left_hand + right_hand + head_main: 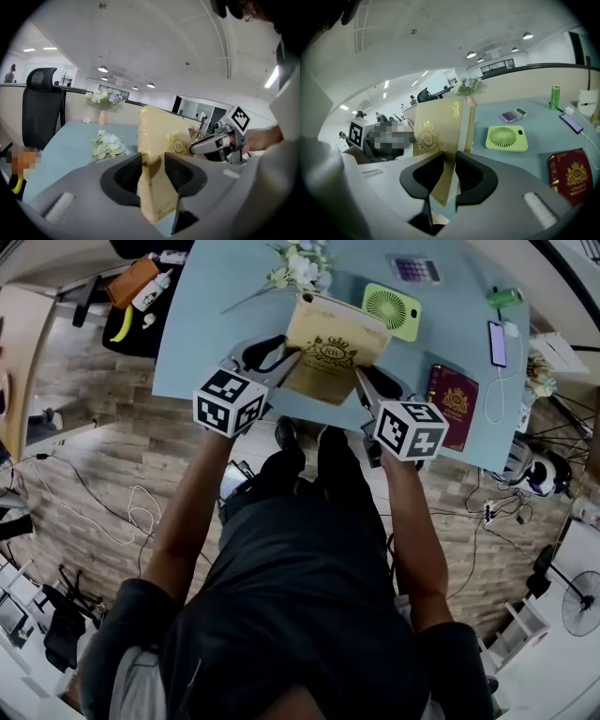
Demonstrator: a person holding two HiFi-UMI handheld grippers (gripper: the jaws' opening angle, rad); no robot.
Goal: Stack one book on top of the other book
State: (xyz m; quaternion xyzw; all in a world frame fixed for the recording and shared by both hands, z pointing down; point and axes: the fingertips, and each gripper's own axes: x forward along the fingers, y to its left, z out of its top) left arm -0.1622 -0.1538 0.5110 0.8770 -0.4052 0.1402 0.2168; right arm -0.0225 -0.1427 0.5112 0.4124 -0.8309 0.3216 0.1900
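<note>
Dark short-sleeved shirt (295, 615); grey left gripper (151, 168) and right gripper (451, 171), black-and-white marker cubes (230, 401).

The table (187, 343) is seen steeply from overhead; both gripper views are taken from close behind the fingers (127, 173), looking along them, and the gold book (436, 126) between them is shared.

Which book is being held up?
The gold book, gripped by both the left gripper and the right gripper; the red book lies flat on the table.
</note>
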